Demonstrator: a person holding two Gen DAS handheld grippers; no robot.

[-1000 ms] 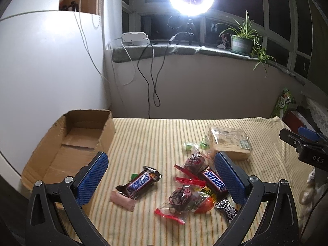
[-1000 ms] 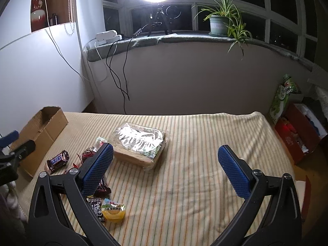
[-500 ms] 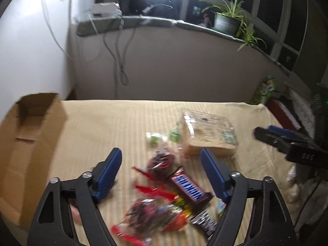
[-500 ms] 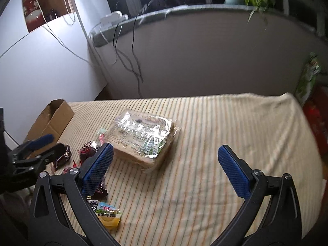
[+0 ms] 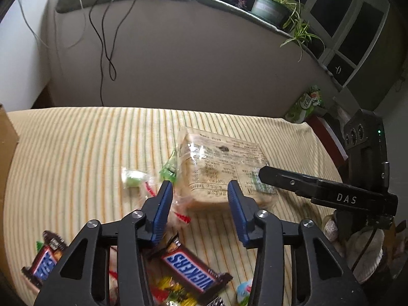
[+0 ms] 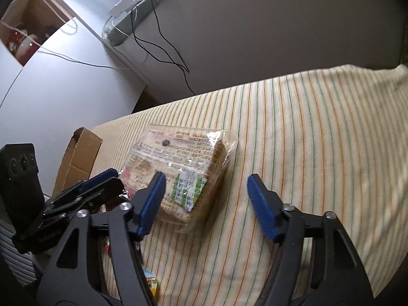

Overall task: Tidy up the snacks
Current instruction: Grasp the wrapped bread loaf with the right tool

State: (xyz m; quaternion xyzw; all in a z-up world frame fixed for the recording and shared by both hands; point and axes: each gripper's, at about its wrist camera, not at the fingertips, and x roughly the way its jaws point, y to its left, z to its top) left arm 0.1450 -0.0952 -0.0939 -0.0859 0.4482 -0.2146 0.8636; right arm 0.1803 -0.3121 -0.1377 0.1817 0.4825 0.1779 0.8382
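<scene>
While hovering over the striped cloth [image 5: 76, 140], left gripper [image 5: 200, 204] narrowed, jaws just closing, nothing pinched, aimed at the near edge of the wrapped bread pack [image 5: 221, 168]. Right gripper [image 6: 204, 199] half-wide, likewise closing, empty, straddling the pack's near corner. Snickers bar [image 5: 188, 271] nearer than the pack, cardboard box [image 6: 79, 158] left of it.

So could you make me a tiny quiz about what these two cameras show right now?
1. True or false: the bread pack is already in the cardboard box.
2. Which lies nearest the left gripper? A) Snickers bar B) potted plant C) cables
3. What pattern has the cloth?

Key: 1 false, it lies on the cloth; 2 A; 3 stripes.
</scene>
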